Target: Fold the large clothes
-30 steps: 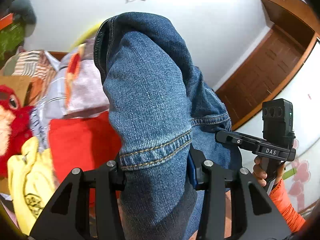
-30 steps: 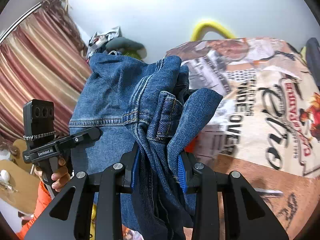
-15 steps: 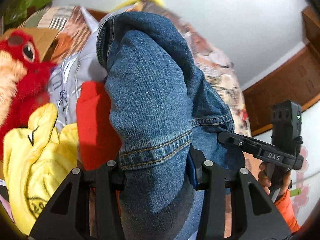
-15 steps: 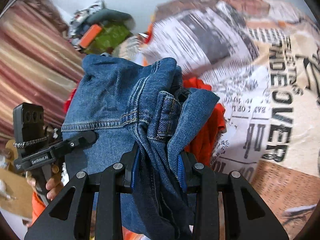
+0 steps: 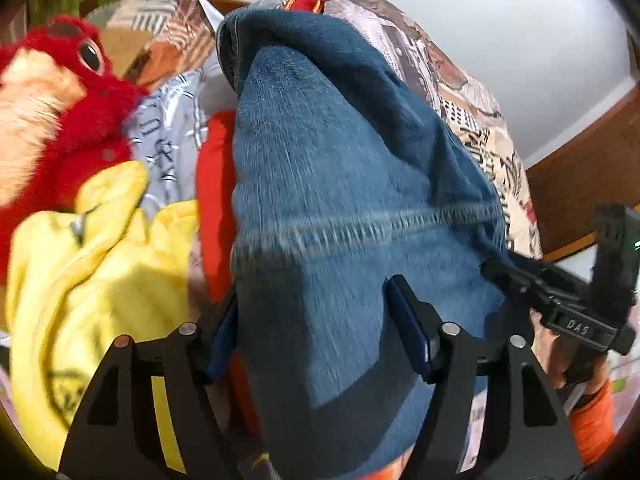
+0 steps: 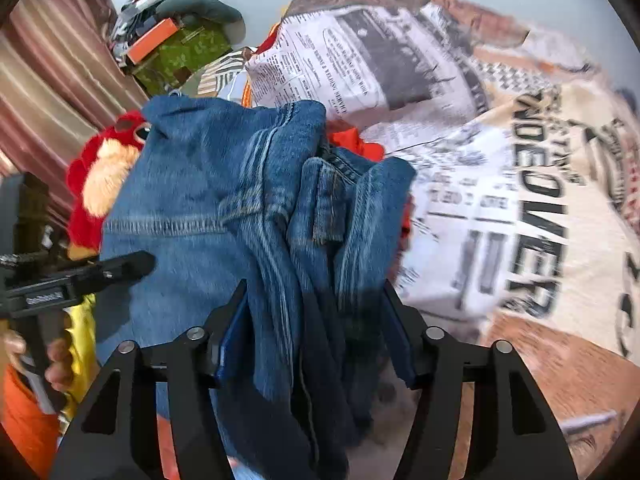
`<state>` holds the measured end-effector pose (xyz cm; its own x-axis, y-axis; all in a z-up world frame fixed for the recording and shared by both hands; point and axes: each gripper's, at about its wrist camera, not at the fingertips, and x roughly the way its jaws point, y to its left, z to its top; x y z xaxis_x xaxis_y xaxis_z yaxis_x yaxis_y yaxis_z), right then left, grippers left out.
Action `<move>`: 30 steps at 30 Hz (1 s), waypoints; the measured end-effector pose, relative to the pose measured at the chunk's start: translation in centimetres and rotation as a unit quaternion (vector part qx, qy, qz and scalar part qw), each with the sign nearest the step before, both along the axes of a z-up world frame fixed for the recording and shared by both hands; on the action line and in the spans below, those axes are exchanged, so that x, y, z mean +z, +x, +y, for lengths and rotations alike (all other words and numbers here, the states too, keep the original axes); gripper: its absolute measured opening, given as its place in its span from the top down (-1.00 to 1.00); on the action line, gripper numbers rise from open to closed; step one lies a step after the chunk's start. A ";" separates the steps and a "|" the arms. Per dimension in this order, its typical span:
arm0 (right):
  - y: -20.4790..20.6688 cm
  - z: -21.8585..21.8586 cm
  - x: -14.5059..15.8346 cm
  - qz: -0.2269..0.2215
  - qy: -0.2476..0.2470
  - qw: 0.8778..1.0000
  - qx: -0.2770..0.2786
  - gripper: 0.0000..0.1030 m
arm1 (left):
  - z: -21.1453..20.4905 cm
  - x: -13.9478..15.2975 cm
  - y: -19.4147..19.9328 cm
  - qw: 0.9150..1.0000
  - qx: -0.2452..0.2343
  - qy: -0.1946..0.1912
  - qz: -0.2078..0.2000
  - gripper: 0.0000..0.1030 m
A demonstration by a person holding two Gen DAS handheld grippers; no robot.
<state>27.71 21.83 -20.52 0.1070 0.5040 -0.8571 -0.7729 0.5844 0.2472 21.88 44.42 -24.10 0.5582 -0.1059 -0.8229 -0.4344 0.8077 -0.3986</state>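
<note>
Jeans [image 5: 340, 208] between opening left gripper [image 5: 316, 340], right gripper [image 6: 312, 332]; "DAS" label [image 5: 576, 326].

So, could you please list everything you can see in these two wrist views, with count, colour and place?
blue denim jeans: one, blue, bunched between both grippers.
red plush toy: one, red with a pale face, left of the jeans.
yellow garment: one, yellow, below the toy.
red-orange cloth: one, beside the jeans.
newspaper-print bedspread: one, cream and brown, underneath.
green camouflage bundle: one, far end.
striped curtain: one, maroon, far side.
left gripper: black, jaws opening around the jeans.
right gripper: black, jaws opening around the jeans.
hand: one, orange sleeve, holds the left gripper's handle.
</note>
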 end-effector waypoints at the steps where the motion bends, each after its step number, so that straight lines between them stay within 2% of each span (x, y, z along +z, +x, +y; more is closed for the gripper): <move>1: -0.4 -0.3 0.2 -0.010 -0.007 1.000 -0.001 -0.12 | -0.6 0.4 -0.6 1.000 0.001 0.016 0.004 -0.34; 4: -1.4 -2.3 1.2 -0.004 -0.010 1.000 -0.003 -0.12 | -2.3 1.5 -2.4 0.998 0.001 0.057 0.010 -0.34; 6: -1.8 -3.4 1.7 0.001 -0.011 1.000 -0.007 -0.12 | -3.3 2.0 -3.6 0.997 -0.004 0.071 0.012 -0.33; 9: -3.0 -5.4 3.5 -0.014 -0.002 1.000 -0.017 -0.12 | -5.3 3.9 -5.5 0.995 -0.004 0.100 0.004 -0.33; 13: -4.5 -7.1 6.7 -0.028 0.036 0.999 -0.024 -0.12 | -8.1 8.8 -8.1 0.987 0.002 0.155 -0.033 -0.33; 17: -6.9 -9.5 12.4 -0.062 0.102 0.992 -0.030 -0.12 | -10.5 14.4 -10.5 0.976 0.009 0.197 -0.088 -0.33; 22: -10.5 -12.0 18.8 -0.113 0.181 0.977 -0.020 -0.12 | -14.6 22.1 -14.8 0.949 0.018 0.254 -0.184 -0.33; 24: -12.5 -13.5 21.4 -0.134 0.221 0.966 -0.013 -0.12 | -16.2 24.4 -16.8 0.937 0.030 0.271 -0.219 -0.33; 27: -15.2 -15.4 23.7 -0.174 0.263 0.949 -0.011 -0.12 | -18.3 26.6 -19.4 0.919 0.040 0.296 -0.257 -0.33; 30: -18.4 -17.2 25.4 -0.231 0.291 0.928 -0.019 -0.12 | -21.2 28.0 -22.1 0.894 0.056 0.336 -0.291 -0.33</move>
